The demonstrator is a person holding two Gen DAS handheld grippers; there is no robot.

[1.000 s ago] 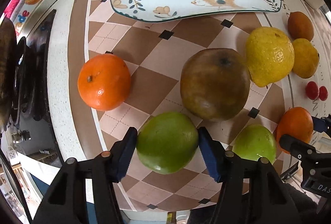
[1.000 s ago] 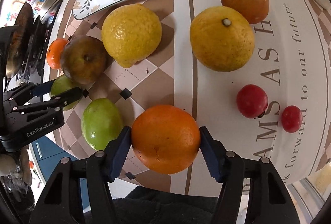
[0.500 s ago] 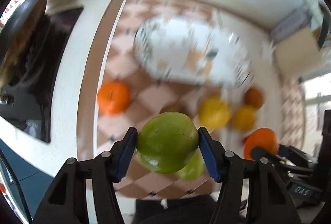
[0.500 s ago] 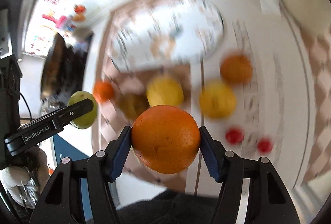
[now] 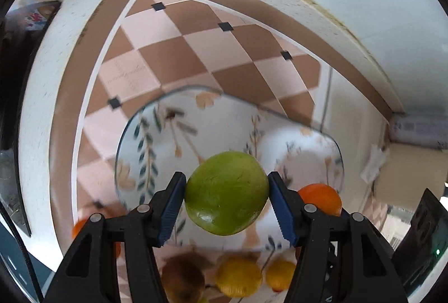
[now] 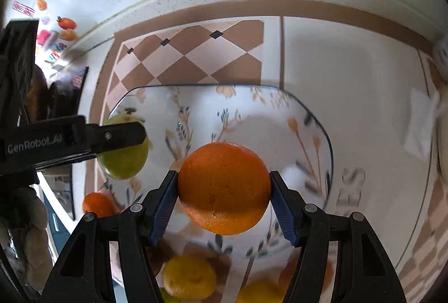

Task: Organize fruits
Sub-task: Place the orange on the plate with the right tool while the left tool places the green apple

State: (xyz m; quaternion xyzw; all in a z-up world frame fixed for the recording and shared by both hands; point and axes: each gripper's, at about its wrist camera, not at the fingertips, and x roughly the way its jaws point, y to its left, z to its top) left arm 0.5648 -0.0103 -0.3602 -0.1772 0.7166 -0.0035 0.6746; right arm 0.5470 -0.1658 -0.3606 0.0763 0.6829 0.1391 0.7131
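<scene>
We have both fruits gripped and hanging above the floral plate (image 5: 156, 140), so the coming move is, we judge, mostly straight down. The left gripper (image 5: 226, 201) has its fingers clamped on the green fruit (image 5: 225, 193) over the plate's left half; the right gripper (image 6: 224, 196) pinches the orange (image 6: 224, 187) nearer the middle. Neither fruit has a marked long axis. The right view shows the green fruit's place over the plate's left edge; the left view shows more of the checkered counter (image 5: 196, 51) beyond.

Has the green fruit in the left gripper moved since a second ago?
Yes. The green fruit went from beside the other fruit on the mat to above the patterned plate.
</scene>
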